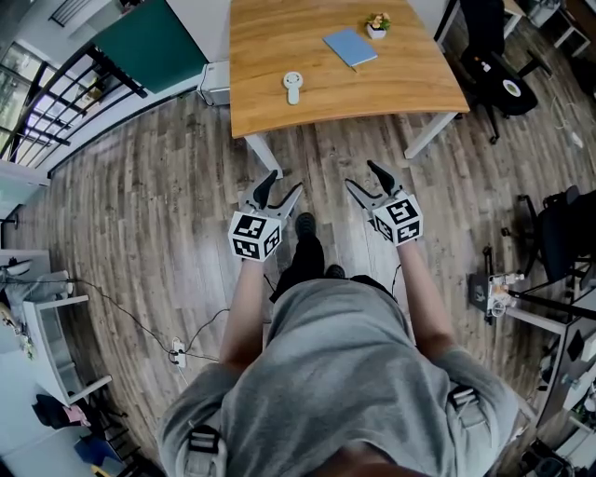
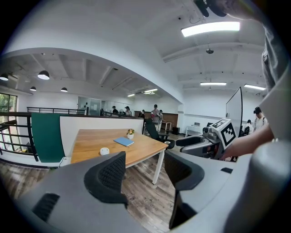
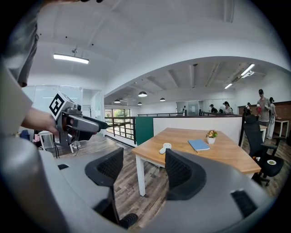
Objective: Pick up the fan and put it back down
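The fan [image 1: 292,86] is small, white and hand-held, and it lies near the front left of the wooden table [image 1: 410,84]. It also shows as a small white shape in the left gripper view [image 2: 104,150] and in the right gripper view [image 3: 164,148]. My left gripper [image 1: 284,183] and right gripper [image 1: 361,175] hang side by side over the wood floor, short of the table's front edge. Both point toward the table. Both stand open with nothing between their jaws, as the left gripper [image 2: 145,169] and right gripper [image 3: 144,169] show in their own views.
A blue notebook [image 1: 350,47] and a small potted plant [image 1: 377,25] lie further back on the table. White table legs [image 1: 430,135] stand ahead. A black office chair [image 1: 494,65] is at the right, a green partition [image 1: 154,42] at the left, and a floor cable with a power strip [image 1: 177,351] behind on the left.
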A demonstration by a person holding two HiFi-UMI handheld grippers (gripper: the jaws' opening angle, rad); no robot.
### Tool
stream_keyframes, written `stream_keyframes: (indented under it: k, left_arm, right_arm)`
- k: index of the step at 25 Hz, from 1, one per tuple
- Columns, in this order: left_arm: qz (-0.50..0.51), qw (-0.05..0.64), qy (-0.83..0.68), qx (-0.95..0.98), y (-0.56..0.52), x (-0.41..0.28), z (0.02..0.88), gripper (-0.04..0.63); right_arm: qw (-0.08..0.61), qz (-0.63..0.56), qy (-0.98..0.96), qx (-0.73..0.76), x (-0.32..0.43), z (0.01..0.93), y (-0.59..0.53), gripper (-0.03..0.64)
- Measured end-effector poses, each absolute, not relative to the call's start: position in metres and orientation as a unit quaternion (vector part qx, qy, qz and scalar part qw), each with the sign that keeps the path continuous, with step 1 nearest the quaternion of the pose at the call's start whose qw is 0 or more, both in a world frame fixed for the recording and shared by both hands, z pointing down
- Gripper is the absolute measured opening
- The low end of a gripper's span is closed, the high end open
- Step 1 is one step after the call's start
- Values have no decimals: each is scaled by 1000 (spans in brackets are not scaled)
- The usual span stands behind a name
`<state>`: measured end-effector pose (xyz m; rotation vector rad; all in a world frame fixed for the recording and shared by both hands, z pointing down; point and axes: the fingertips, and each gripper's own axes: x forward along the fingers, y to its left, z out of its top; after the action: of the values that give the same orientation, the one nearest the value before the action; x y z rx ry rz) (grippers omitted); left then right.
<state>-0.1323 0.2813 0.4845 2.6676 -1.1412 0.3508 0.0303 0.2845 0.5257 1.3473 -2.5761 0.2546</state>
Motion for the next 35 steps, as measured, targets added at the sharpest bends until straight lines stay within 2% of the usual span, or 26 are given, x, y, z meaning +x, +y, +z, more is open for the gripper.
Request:
stream_keyframes:
  k: [15, 29, 35]
  left_arm:
    - [125, 117, -383, 908, 217, -138, 494, 268]
    - [134, 145, -381, 903, 123, -172, 514, 268]
    - [137, 148, -354, 913, 77, -164, 519, 267]
  right_arm:
    - [119, 104, -870, 468, 24, 540, 230, 296]
    - [127, 123, -868, 464, -9, 554, 135, 296]
    - [131, 132, -853, 487, -4, 559, 99, 296]
